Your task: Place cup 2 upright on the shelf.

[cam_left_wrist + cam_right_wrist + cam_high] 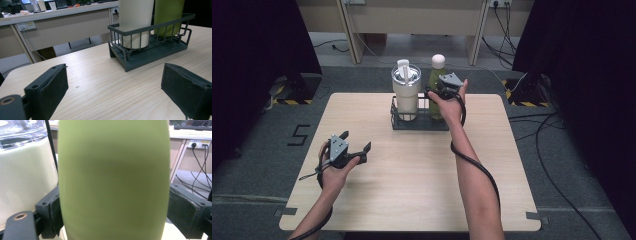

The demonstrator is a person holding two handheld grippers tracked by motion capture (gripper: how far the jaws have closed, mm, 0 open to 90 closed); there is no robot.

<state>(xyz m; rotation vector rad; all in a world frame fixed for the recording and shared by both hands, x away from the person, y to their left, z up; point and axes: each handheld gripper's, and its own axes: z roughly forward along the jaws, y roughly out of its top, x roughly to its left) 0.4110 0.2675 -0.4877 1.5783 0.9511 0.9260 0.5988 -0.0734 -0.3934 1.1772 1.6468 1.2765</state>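
A green bottle (435, 80) with a white cap stands in a dark wire rack (421, 123) at the table's far middle, beside a cream tumbler (406, 92) with a clear lid. My right gripper (439, 95) reaches the bottle from the right side. In the right gripper view its jaws flank the green bottle (112, 170), and the pads (182, 212) sit right at its sides without visibly squeezing it. The tumbler (25, 175) is just left of it. My left gripper (357, 141) is held open over the table's left front, nothing between its jaws (115, 75).
The left gripper view faces the rack (150, 53) with the tumbler (135, 20) and bottle (167, 15) across bare wooden table (412, 185). Desks, wall sockets and cables lie beyond the table's far edge. Black curtains hang at both sides.
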